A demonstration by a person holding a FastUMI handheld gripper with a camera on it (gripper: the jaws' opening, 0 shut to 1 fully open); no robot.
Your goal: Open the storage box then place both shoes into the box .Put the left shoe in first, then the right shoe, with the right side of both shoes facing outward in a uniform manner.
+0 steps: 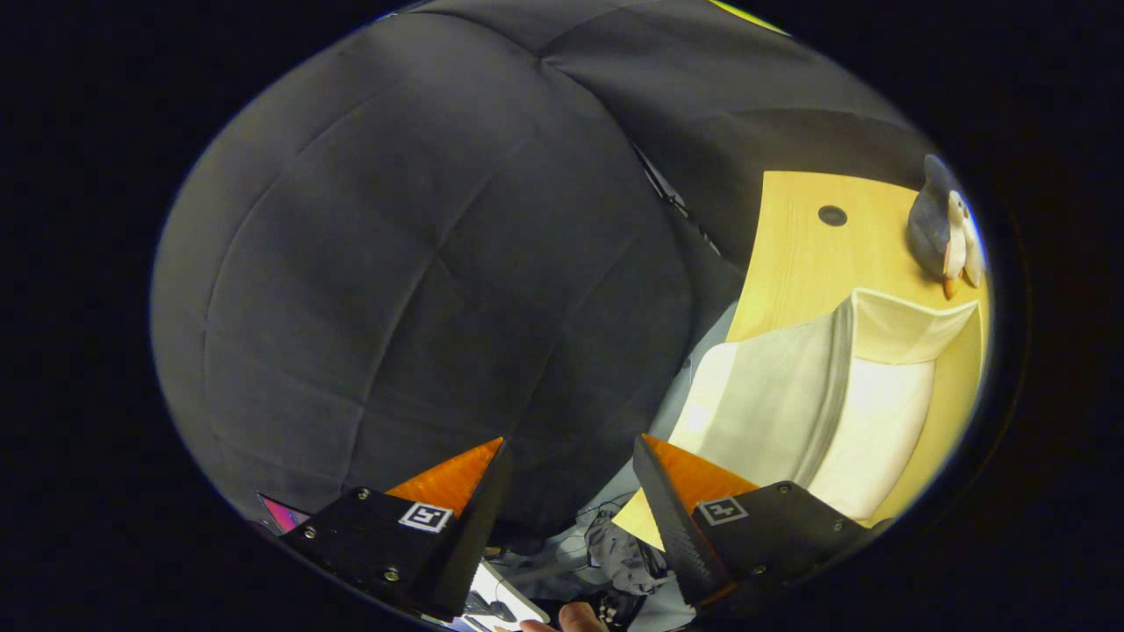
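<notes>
1. In the gripper view, the gripper (571, 491) is seen with its two fingers spread wide apart – nothing is held between them, and nothing is touched by them.

2. The gripper is pointed mostly at the black cloth wall (421, 254) of the booth, so the task's things are not faced by it.

3. The storage box (817, 404) is seen off to the right of the fingers, just beyond the right finger. It is pale and soft-looking, and it lies on a wooden table (799, 237).

4. The long side of the box runs away from the right finger, toward the far end of the table. A flap or lid of the box is seen at its far end – whether the box is fully shut cannot be told from here.

5. A small stuffed toy (944, 228) is seen beyond the box, near the table's far edge. It is apart from the box.

6. No shoes can be picked out here.

7. It is judged that opening the box is the step not yet done. For that, the gripper would need to be turned right and brought toward the flap.

8. There is open room between the right finger and the box. Care would be needed near the table edge and the toy.

9. Below the fingers, a bit of a hand (562, 619) and some loose cloth are seen.
</notes>
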